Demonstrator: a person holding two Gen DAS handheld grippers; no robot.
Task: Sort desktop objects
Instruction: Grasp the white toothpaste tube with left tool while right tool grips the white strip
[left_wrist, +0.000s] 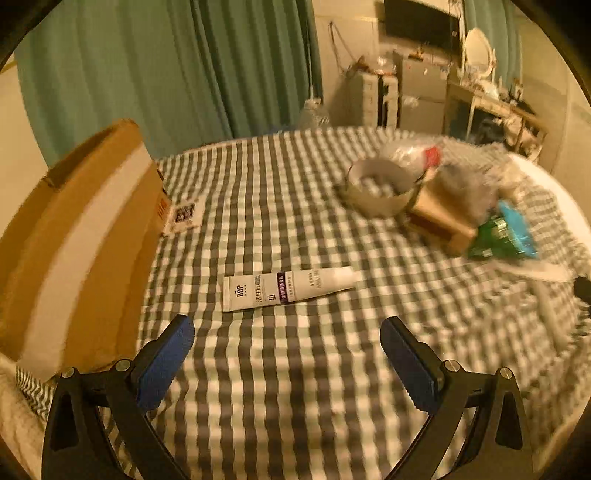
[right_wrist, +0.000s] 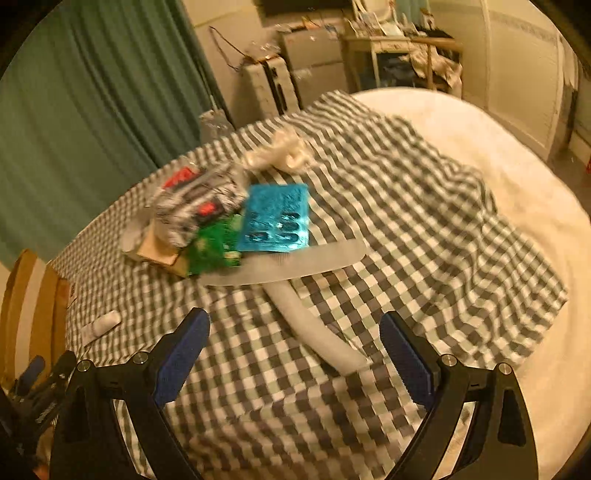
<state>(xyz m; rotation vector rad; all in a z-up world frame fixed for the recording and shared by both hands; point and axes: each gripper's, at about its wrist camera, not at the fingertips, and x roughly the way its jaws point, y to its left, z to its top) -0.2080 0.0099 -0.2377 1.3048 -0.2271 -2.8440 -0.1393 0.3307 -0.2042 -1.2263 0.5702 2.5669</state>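
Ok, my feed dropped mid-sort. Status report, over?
Left gripper open, empty, lined up on toothpaste tube. Right gripper open, empty, white comb just ahead. Cardboard box at left. Nothing blocking either.

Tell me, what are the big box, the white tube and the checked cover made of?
The box looks like brown cardboard, matt, with a pale tape band. The tube seems to be soft plastic, smooth and printed. The cover is woven cloth, probably cotton: it wrinkles and drapes.
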